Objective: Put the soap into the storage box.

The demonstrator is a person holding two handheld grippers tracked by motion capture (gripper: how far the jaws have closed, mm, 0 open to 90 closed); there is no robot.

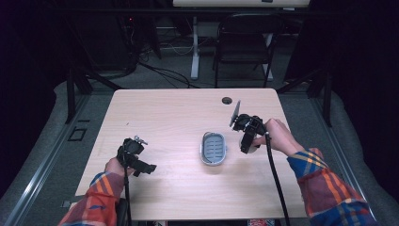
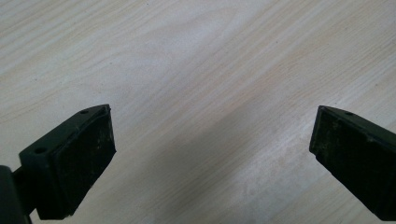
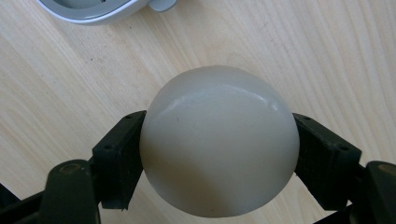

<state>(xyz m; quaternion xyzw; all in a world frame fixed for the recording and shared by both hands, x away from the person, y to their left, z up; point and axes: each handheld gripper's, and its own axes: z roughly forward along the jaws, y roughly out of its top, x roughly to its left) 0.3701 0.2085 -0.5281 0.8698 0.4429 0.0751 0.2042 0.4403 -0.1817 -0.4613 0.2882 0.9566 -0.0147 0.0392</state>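
Note:
A smooth off-white rounded object [image 3: 219,140], like an oval bar of soap, sits clamped between the two black jaws of my right gripper [image 3: 219,149]. In the high view that gripper [image 1: 248,141] hangs just right of a grey-and-white slotted soap dish [image 1: 213,148] lying near the table's middle, and the white object [image 1: 251,149] peeks out below the jaws. The dish's rim [image 3: 88,11] shows at the top of the right gripper view. My left gripper [image 1: 143,165] is low at the table's left front, its jaws spread wide over bare wood [image 2: 210,93] with nothing between them.
The light wooden table [image 1: 179,113] has a round cable hole [image 1: 227,100] near its far edge. A black folding chair [image 1: 244,44] and a white desk leg [image 1: 195,47] stand behind the table. Dark curtains and cables line the floor.

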